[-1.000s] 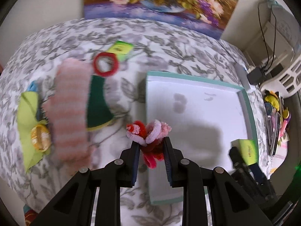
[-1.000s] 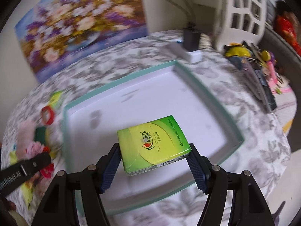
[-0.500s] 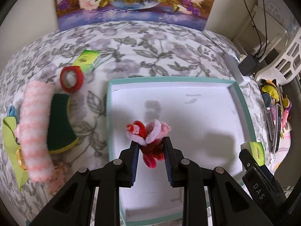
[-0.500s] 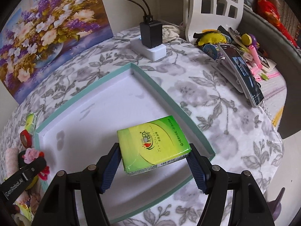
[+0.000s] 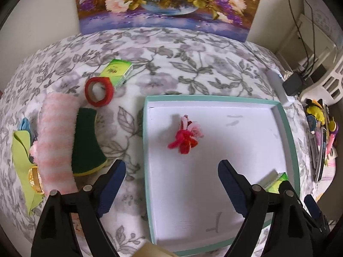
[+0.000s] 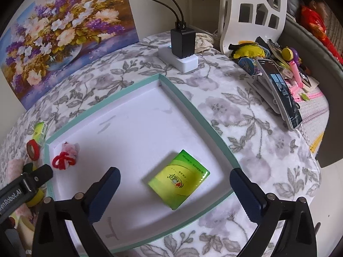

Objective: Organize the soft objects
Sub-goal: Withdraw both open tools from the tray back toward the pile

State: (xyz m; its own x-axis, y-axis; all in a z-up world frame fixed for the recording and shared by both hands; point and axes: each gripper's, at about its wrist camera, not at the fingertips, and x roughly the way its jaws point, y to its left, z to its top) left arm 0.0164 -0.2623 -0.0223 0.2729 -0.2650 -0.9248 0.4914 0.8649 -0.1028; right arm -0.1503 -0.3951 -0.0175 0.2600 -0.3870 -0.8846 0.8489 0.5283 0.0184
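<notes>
Left wrist: my left gripper [image 5: 171,171] is opening, empty — flower [image 5: 185,135] lies in tray [image 5: 287,124]; right gripper [image 6: 174,178] opening above the tissue pack [image 6: 179,180] — nothing held.

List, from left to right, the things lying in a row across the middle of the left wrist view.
Yellow-green cloth → pink striped fluffy roll → dark green sponge → tray's left rim → red and pink pipe-cleaner bundle → tray's right rim.
</notes>
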